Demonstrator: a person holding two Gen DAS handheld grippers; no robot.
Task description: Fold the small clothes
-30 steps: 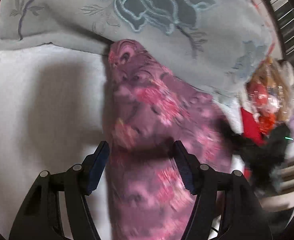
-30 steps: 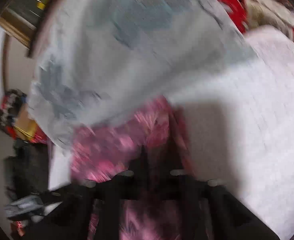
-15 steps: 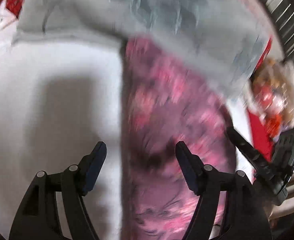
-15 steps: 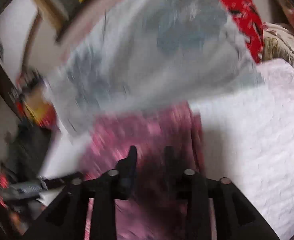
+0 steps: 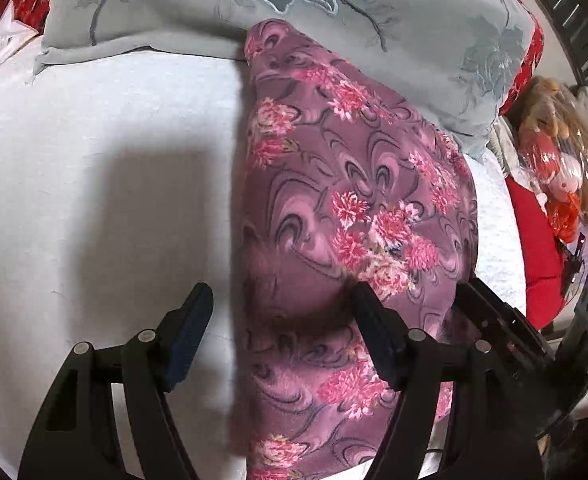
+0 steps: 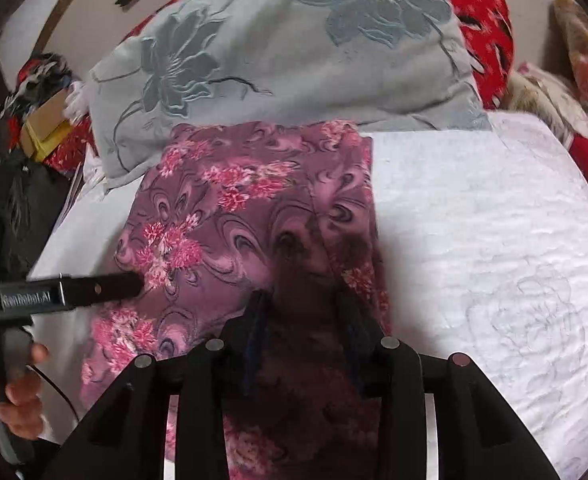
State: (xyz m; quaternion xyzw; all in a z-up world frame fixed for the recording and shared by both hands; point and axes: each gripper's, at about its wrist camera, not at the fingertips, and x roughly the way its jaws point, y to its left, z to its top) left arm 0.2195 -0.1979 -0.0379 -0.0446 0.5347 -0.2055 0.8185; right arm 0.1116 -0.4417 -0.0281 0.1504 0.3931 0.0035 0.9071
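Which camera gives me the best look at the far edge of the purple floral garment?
The right wrist view: the purple floral garment shows its whole far edge, lying against the grey embroidered pillow. In the left wrist view the garment runs up to the pillow, showing only one far corner.

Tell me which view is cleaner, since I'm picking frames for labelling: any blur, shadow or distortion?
Left wrist view: sharp, fisheye bends the grey pillow; a hard shadow falls on the white bedspread and under the open left tongs. Right wrist view: sharp in the middle, smeared at the right edge; the right tongs shade the purple floral garment.
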